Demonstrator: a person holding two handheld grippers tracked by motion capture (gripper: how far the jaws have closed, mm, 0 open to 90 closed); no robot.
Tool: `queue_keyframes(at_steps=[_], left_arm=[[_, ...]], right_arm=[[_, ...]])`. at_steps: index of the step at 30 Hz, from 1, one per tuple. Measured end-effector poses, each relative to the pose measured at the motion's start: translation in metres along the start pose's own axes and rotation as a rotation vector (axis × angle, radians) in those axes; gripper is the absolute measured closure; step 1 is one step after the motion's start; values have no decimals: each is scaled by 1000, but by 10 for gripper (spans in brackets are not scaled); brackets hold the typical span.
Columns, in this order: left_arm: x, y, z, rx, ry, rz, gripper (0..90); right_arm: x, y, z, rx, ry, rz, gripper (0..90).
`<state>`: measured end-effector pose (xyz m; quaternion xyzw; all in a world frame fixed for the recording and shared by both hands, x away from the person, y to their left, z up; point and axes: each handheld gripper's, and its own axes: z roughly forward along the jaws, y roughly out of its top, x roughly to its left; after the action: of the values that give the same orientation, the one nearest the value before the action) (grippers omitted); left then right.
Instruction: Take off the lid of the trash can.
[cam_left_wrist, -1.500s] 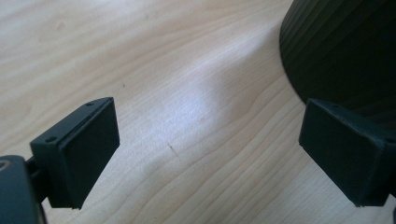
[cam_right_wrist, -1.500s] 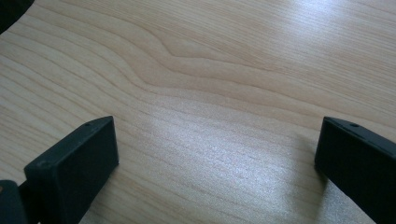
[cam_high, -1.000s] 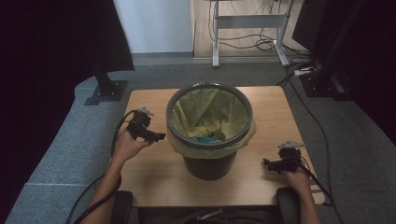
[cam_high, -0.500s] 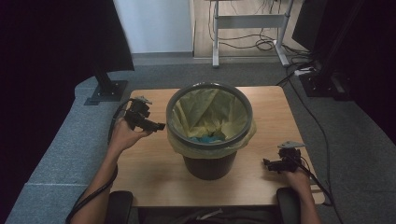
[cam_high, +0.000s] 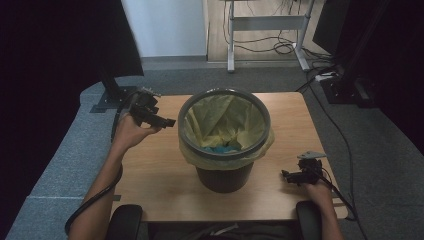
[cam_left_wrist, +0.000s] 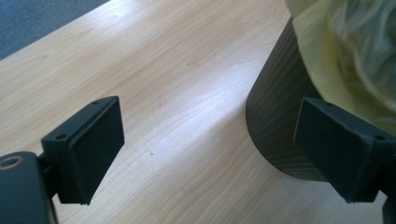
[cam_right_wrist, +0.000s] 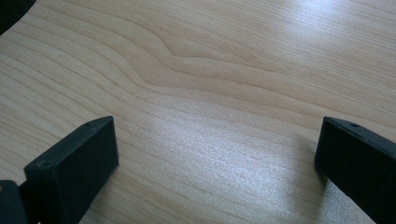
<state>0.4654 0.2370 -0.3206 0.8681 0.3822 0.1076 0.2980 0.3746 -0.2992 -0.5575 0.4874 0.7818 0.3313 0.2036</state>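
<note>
At the middle of the wooden table (cam_high: 165, 185) stands the dark bin (cam_high: 223, 175) with its yellow liner (cam_high: 220, 120). Just left of its rim, the left gripper (cam_high: 167, 121) hangs with jaws spread wide, holding nothing, one jaw overlapping the bin's wall. It has moved up and toward the bin since a second ago. Well apart, the right gripper (cam_high: 286, 174) sits low over the table, unmoved, also wide open and empty.
</note>
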Motion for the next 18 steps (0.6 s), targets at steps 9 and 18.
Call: queue_keyframes(at_steps=[9,18], left_arm=[[-1,20,-15,-11,11,-1,91],[-8,45,-30,-35,24,22,124]], right_arm=[[0,0,0,0,0,0,0],[0,0,0,0,2,0,0]])
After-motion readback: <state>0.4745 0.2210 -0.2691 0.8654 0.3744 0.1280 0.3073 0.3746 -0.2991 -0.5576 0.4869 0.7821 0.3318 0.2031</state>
